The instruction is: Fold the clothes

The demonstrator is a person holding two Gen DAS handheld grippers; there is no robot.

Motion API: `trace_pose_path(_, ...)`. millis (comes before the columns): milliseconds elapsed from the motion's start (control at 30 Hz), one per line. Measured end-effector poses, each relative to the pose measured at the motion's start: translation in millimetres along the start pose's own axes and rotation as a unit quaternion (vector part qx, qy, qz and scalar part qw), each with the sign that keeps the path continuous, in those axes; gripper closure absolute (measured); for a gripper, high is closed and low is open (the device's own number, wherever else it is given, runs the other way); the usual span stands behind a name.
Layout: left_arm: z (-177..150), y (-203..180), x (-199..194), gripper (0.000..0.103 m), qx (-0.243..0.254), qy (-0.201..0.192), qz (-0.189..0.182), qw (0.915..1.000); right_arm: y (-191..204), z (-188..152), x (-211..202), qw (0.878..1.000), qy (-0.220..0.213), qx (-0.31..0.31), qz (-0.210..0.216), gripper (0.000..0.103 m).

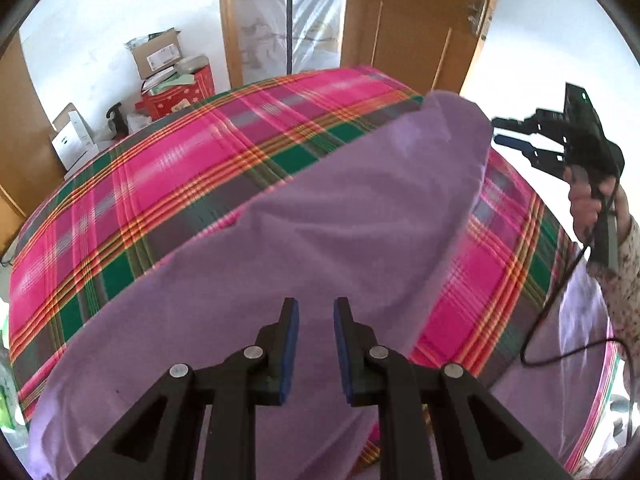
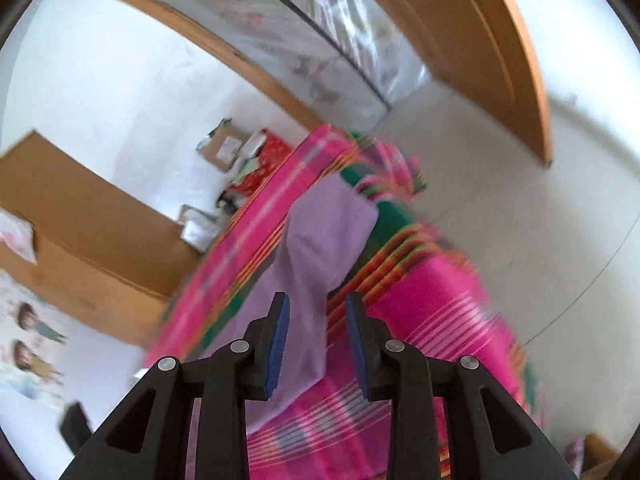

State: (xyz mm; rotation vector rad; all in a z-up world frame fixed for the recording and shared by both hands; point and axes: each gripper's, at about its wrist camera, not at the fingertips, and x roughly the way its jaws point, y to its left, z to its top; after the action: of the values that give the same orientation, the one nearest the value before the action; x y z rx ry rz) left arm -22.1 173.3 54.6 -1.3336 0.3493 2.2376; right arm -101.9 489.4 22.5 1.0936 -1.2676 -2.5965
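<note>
A purple garment (image 1: 320, 216) lies across a bed under a pink and green checked cover (image 1: 168, 168); its far end looks lifted or doubled over near the bed's far right corner, and another purple patch (image 1: 576, 320) shows at the right edge of the left wrist view, though whether that belongs to the same piece cannot be told; the left gripper (image 1: 316, 308) hangs just above the near part of the garment with its tongs apart and nothing between the pads; the right gripper (image 1: 504, 132), seen from the left wrist camera in a person's hand (image 1: 592, 200), is raised off the bed beside the garment's far end, tongs also apart; its own view (image 2: 316, 304) is blurred, with purple cloth behind the gap but not pinched, so neither tool holds anything

How far the folding has gone cannot be settled: the doubled far end fits a fold just laid as well as a loose heap waiting to be spread

Risks from here, as a judgement: the cloth looks thin and soft, so a pinch may catch the checked cover along with it, or take only one layer and let the fold slide open; the cable (image 1: 560, 320) trailing from the right hand could drag over the cloth and rumple it; the blur suggests quick movement, which makes a clean grab on an edge harder
</note>
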Motion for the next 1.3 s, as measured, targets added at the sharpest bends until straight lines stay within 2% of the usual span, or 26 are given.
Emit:
trace_pose_path(100,-5,-7,3,0.085,0.007,0.007,0.005,0.9999,-4,1,6,0.999,0.013,0.021,0.031,0.072)
trace_pose_path(267,-15,-18,10,0.084,0.025,0.019,0.011,0.9994,-5,6,23,0.999,0.022,0.029,0.006,0.068)
trace_pose_path(467,-22,-19,19,0.084,0.029,0.039,0.017,0.9987,-3,15,33,0.999,0.022,0.024,0.008,0.068)
trace_pose_path(567,-23,-17,22,0.084,0.024,0.043,0.013,0.9987,-9,24,38,0.998,0.011,0.053,0.007,0.068)
trace_pose_path(700,-22,-15,24,0.084,0.018,0.046,0.01,0.9987,-18,34,38,0.996,-0.016,0.088,0.015,0.074)
trace_pose_path(800,-21,-13,24,0.084,0.013,0.047,0.008,0.9988,-16,37,32,0.997,-0.039,0.072,-0.004,0.093)
trace_pose_path(833,-21,-13,24,0.084,0.011,0.047,0.007,0.9988,-14,36,26,0.997,-0.054,0.061,-0.014,0.096)
trace_pose_path(933,-20,-12,25,0.084,0.011,0.048,0.006,0.9988,-6,34,10,0.994,-0.094,0.022,-0.046,0.099)
trace_pose_path(1067,-20,-12,26,0.084,0.006,0.048,0.004,0.9988,-3,36,0,0.993,-0.104,-0.014,-0.061,0.1)
trace_pose_path(1167,-20,-11,26,0.084,0.004,0.048,0.003,0.9988,-9,35,4,0.996,-0.07,-0.008,-0.046,0.097)
trace_pose_path(1233,-20,-11,26,0.084,0.003,0.048,0.002,0.9988,-8,33,6,0.997,-0.062,-0.012,-0.034,0.09)
trace_pose_path(1300,-20,-10,26,0.084,0.002,0.048,0.001,0.9988,-6,31,8,0.998,-0.057,-0.017,-0.023,0.069)
